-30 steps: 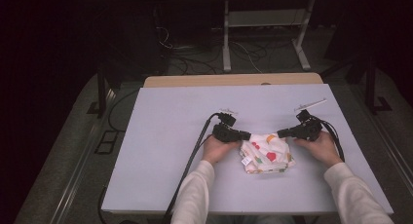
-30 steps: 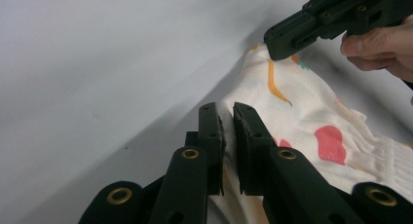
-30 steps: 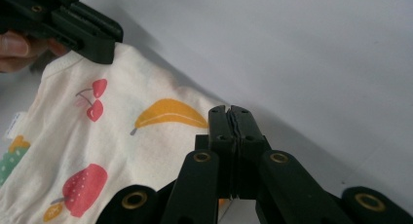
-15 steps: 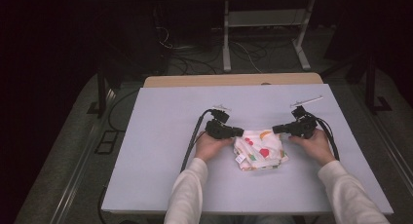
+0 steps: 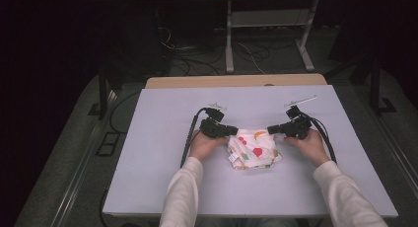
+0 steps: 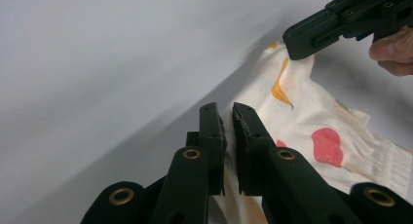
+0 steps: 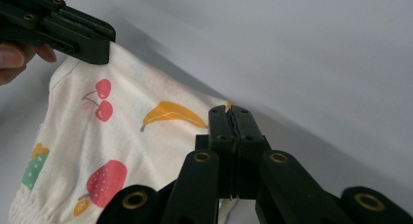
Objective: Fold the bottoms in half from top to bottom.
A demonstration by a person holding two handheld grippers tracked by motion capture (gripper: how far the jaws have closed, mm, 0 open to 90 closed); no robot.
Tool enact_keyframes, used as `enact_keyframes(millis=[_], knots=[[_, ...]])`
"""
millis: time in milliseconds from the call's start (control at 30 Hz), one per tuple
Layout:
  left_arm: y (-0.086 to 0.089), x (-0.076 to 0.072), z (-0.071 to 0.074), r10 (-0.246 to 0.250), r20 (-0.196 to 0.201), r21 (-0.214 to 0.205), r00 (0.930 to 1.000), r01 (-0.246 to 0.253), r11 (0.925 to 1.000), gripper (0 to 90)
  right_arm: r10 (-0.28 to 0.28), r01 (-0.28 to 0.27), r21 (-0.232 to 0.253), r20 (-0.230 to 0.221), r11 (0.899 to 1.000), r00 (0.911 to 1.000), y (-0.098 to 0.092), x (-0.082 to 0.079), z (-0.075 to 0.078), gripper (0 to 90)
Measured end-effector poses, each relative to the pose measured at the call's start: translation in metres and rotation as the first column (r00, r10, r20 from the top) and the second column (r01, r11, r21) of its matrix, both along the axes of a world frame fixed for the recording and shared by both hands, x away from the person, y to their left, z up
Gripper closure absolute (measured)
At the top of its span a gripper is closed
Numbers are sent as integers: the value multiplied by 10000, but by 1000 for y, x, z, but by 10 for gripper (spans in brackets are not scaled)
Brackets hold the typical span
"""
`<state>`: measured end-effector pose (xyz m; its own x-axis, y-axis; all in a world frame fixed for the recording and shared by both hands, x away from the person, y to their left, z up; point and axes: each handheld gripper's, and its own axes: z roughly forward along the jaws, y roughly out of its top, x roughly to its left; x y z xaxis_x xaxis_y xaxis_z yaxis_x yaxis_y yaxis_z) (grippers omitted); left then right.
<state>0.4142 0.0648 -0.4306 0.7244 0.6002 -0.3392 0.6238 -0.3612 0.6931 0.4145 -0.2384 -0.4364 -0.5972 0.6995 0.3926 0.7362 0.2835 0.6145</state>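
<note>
A small white cloth garment (image 5: 253,150) printed with fruit lies bunched on the pale table (image 5: 148,153), its far edge lifted between two grippers. My left gripper (image 5: 235,131) pinches the cloth's left corner, the fabric (image 6: 302,121) caught between its nearly closed jaws. My right gripper (image 5: 270,130) is shut on the right corner, with a sliver of the cloth (image 7: 122,136) showing at its tips. In the left gripper view the right gripper (image 6: 304,41) holds the far corner; in the right gripper view the left gripper (image 7: 100,44) does the same.
A wooden board (image 5: 236,81) borders the table's far edge. A thin white stick (image 5: 300,100) lies near the far right corner. Cables (image 5: 190,133) trail from both grippers across the table. Table legs and wires (image 5: 231,49) stand on the dark floor beyond.
Both hands have carried the cloth a little farther from the person and toward the left, lifting its far edge slightly. Both grips have stayed the same.
</note>
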Motion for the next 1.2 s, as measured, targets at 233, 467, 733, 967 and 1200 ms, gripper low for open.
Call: enact_keyframes(millis=[233, 467, 733, 967, 1200], knots=[[4, 5, -3, 157, 277, 305, 9995, -166, 9994, 828, -183, 186, -214, 127, 9996, 9998, 10, 4, 1, 874], [4, 15, -5, 282, 408, 372, 9988, -297, 9989, 828, -634, 639, -232, 192, 9977, 9978, 15, 10, -5, 874], [6, 23, -1, 335, 841, 527, 9959, -380, 9979, 829, -1102, 1104, -7, 550, 9939, 9924, 19, 13, -6, 874], [9, 28, 0, 434, 1160, 513, 9923, -497, 9974, 829, -1374, 1364, 197, 662, 9905, 9883, 23, 16, -7, 874], [15, 33, -1, 517, 1426, 558, 9884, -602, 9966, 828, -1558, 1536, 325, 828, 9876, 9843, 28, 17, -7, 874]])
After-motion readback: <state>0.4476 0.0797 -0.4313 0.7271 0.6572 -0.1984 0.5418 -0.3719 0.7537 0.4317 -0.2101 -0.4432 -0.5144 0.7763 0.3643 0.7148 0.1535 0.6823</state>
